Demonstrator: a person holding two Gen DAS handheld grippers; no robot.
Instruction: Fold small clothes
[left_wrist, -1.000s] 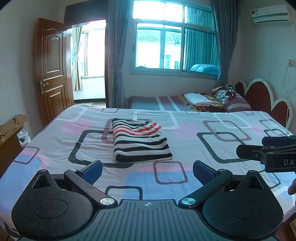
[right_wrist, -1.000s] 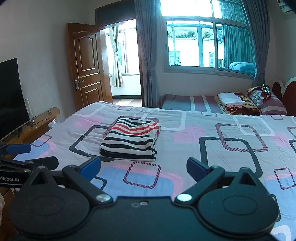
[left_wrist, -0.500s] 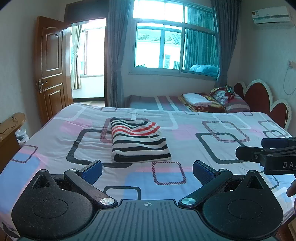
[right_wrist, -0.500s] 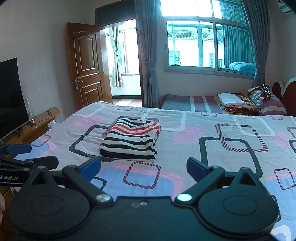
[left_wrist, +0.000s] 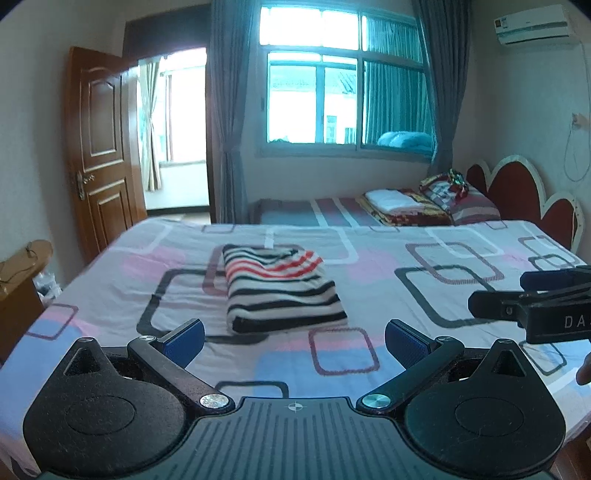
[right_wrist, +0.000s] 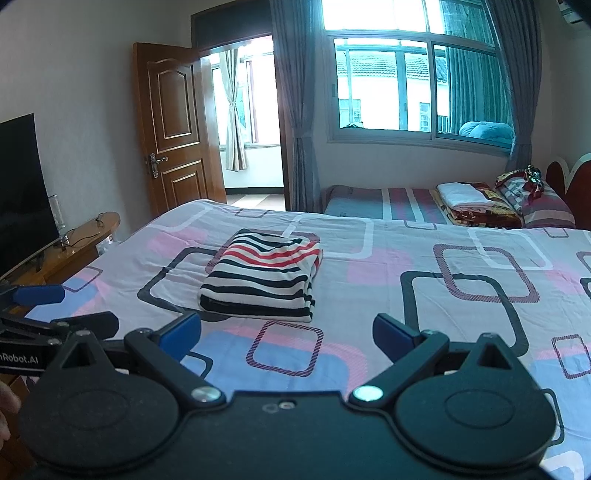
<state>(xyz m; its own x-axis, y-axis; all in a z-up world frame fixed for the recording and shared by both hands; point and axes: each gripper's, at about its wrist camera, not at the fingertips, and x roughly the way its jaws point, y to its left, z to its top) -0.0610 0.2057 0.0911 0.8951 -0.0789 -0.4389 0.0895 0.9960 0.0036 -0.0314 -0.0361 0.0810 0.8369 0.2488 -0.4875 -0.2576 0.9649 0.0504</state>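
1. Altogether, one folded garment (left_wrist: 282, 288) lies on the bed (left_wrist: 388, 280), and two grippers hang over the near edge of the bed, well apart from the garment.
2. Leftmost in the right wrist view stand one dark television (right_wrist: 22, 184) on a wooden table (right_wrist: 74, 247), then one brown door (right_wrist: 173, 125) swung open.
3. Next, the left gripper (left_wrist: 293, 341) has its two blue-padded fingers (left_wrist: 184, 341) spread wide with nothing between them; in the right wrist view it juts in from the left edge (right_wrist: 55, 310).
4. Centre-left on the bed, the garment is folded into a thick rectangle, white with black stripes and a band of red stripes at its far end; its edges are fairly even and it lies flat on the patterned sheet.
5. Further right, the right gripper (right_wrist: 286, 338) is likewise opened wide and holds nothing; in the left wrist view it enters from the right edge (left_wrist: 517, 295).
6. Behind the bed, one window (left_wrist: 343, 85) with grey curtains, one low second bed (right_wrist: 424, 203) with folded bedding, and one air conditioner (left_wrist: 532, 22) high on the right.
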